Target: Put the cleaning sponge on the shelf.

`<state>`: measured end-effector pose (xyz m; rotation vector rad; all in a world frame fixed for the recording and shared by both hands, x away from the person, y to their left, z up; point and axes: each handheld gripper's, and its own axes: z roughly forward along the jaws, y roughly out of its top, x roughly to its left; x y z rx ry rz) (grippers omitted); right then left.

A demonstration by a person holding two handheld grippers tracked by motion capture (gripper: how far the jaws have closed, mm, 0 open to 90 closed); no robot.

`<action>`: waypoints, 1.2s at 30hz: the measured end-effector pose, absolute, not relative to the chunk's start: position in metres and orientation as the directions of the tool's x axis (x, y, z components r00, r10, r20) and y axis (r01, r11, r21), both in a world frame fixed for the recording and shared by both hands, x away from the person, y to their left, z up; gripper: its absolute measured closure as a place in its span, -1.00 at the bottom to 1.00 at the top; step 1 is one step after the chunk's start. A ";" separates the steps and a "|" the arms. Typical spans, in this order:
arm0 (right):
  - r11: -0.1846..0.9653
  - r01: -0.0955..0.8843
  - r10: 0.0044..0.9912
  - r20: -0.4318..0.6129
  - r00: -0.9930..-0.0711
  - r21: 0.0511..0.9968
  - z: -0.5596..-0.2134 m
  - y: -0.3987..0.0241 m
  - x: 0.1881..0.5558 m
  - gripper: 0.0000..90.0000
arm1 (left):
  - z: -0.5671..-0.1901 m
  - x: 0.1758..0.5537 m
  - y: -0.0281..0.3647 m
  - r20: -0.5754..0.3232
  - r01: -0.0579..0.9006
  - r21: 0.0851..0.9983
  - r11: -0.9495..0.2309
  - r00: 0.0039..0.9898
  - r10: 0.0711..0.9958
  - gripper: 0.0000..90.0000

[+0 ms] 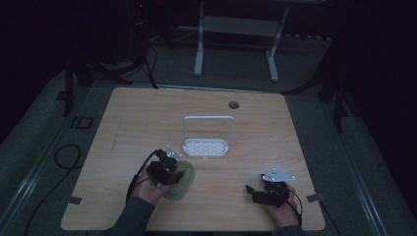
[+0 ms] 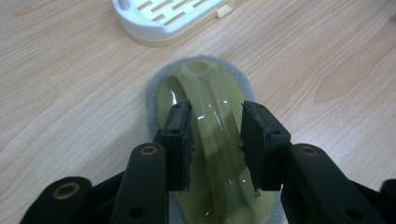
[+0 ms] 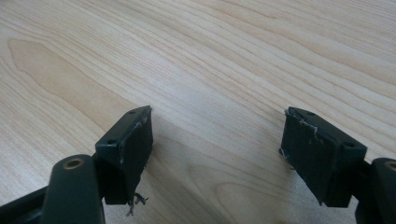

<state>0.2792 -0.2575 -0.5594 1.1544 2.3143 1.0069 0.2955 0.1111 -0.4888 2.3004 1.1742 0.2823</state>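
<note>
Left claw [image 2: 215,140] straddling scrubber handle [image 2: 212,121], right claw [image 3: 217,158] wide, idle

The scrubber [image 2: 212,140], an oval grey pad with a glossy translucent yellow-green arched handle on top, lies flat on the table just beside the white rack [image 2: 163,18].

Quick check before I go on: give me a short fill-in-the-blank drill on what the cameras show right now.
1. The left gripper has its jaws on either side of the scrubber's translucent ____.
2. The scrubber's base is a ____ pad.
3. Beyond the scrubber stands a white ____ with a tall hoop.
4. The right gripper hangs over bare ____, jaws wide apart.

Missing words: handle; grey; rack; table
</note>
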 end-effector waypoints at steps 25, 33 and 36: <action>0.412 0.539 0.800 -0.009 -0.600 0.735 -0.559 -0.258 0.279 -0.46 | -0.481 0.327 0.117 -0.094 0.716 0.359 -0.599 0.666 0.740 0.52; 0.412 0.540 0.800 -0.007 -0.600 0.734 -0.559 -0.257 0.279 -0.46 | -0.479 0.334 0.114 -0.107 0.707 0.306 -0.638 0.691 0.714 0.55; 0.411 0.541 0.800 -0.007 -0.599 0.734 -0.559 -0.257 0.279 -0.45 | -0.479 0.336 0.113 -0.115 0.707 0.293 -0.644 0.695 0.710 0.56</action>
